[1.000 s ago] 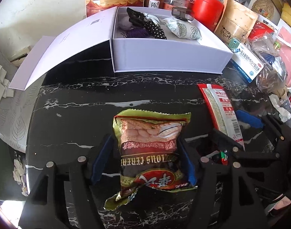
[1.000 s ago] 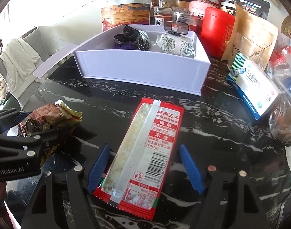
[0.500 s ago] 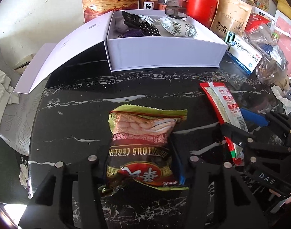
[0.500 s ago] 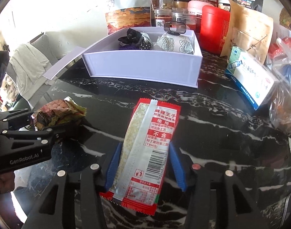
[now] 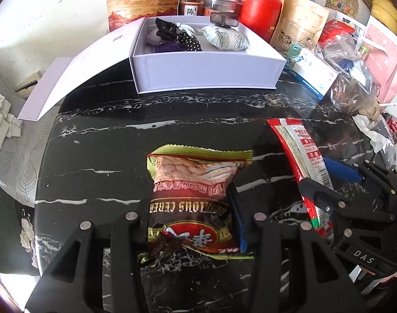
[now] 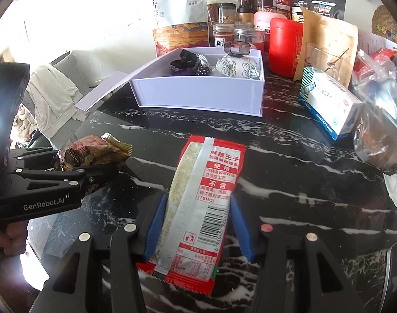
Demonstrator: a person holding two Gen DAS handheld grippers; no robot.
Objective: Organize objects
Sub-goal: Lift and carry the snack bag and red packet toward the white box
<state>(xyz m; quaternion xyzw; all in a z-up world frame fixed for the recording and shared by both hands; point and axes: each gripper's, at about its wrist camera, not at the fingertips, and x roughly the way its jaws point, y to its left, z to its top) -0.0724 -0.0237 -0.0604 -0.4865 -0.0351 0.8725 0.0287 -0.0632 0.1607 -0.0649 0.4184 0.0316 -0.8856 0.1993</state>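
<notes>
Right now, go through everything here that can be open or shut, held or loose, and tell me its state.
White box: open, lid flap folded out to the side, items inside.
Green snack bag: gripped by the left tool, which is closing on it.
Red snack packet: gripped between the right tool pads.
Red canister: lid on.

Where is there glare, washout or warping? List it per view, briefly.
Left wrist view: sharp, with the green snack packet lettering readable; fisheye bows the white box walls; black corners; pale sheen on the marble table. Right wrist view: upper left blown out white, washing out the white pouch; glare patches on the table's near edge; red packet print crisp.
</notes>
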